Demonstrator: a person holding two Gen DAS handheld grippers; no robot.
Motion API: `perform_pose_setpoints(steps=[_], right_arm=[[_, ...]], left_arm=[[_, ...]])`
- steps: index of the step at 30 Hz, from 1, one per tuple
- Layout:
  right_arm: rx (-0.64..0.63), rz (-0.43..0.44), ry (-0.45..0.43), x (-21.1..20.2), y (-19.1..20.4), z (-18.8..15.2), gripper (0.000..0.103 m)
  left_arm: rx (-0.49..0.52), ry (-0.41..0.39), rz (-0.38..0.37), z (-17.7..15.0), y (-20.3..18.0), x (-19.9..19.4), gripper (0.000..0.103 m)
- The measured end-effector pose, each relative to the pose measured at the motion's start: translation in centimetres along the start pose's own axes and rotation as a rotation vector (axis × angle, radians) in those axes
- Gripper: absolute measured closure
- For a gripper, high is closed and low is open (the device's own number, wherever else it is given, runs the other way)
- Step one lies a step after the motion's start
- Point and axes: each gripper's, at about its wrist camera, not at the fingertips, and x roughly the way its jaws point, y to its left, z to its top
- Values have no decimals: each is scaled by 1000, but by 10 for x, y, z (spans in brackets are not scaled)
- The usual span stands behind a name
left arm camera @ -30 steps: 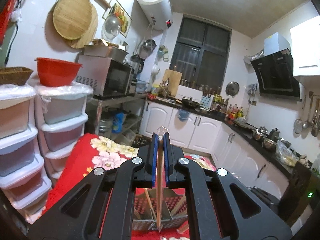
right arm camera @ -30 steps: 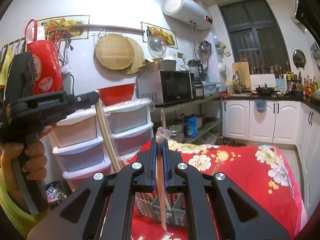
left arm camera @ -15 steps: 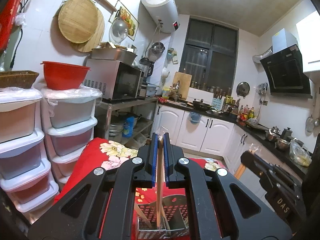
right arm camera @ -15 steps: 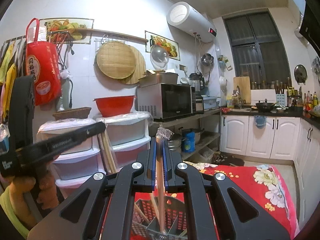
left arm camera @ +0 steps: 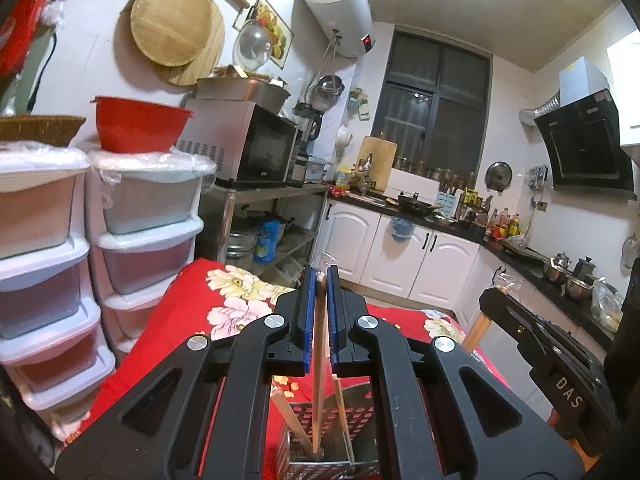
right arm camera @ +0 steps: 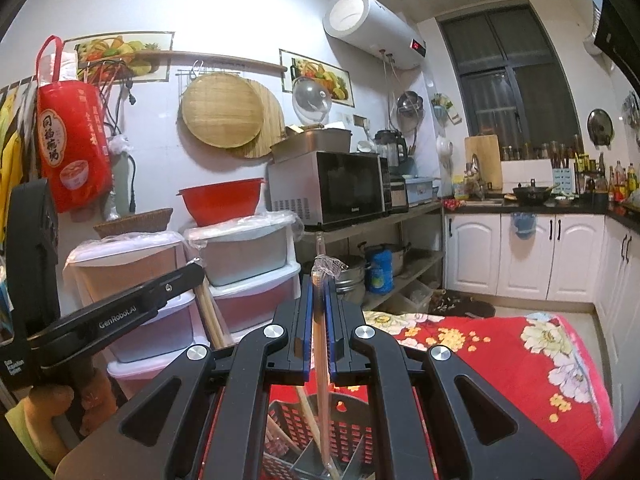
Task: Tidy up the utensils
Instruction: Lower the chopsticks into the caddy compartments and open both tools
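My left gripper (left arm camera: 319,276) is shut on a pair of wooden chopsticks (left arm camera: 317,392) that hang down into a perforated utensil basket (left arm camera: 356,416) below it. My right gripper (right arm camera: 319,280) is shut on plastic-wrapped chopsticks (right arm camera: 323,392) whose lower end reaches into the same dark basket (right arm camera: 352,424). Other chopsticks (left arm camera: 290,420) lean in the basket. The right gripper's body shows at the right of the left wrist view (left arm camera: 552,364); the left gripper shows at the left of the right wrist view (right arm camera: 120,312).
The basket sits on a red flowered cloth (right arm camera: 520,352). Stacked plastic drawers (left arm camera: 144,240) with a red bowl (left arm camera: 140,128) stand left. A microwave (right arm camera: 336,188) on a metal shelf and white cabinets (right arm camera: 560,256) lie behind.
Both grippers have risen and tilted up, each still holding its chopsticks over the basket. The right gripper has come into the left wrist view.
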Motion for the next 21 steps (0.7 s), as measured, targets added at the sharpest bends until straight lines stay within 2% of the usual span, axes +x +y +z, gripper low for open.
perform_pose_setpoints(steps=[10, 21], right_arm=[[34, 22, 22, 19, -4, -21, 97], [56, 30, 46, 36, -5, -48, 97]], left_arm=[[-14, 20, 29, -20, 8, 12, 102], [-29, 44, 26, -38, 16, 20, 102]])
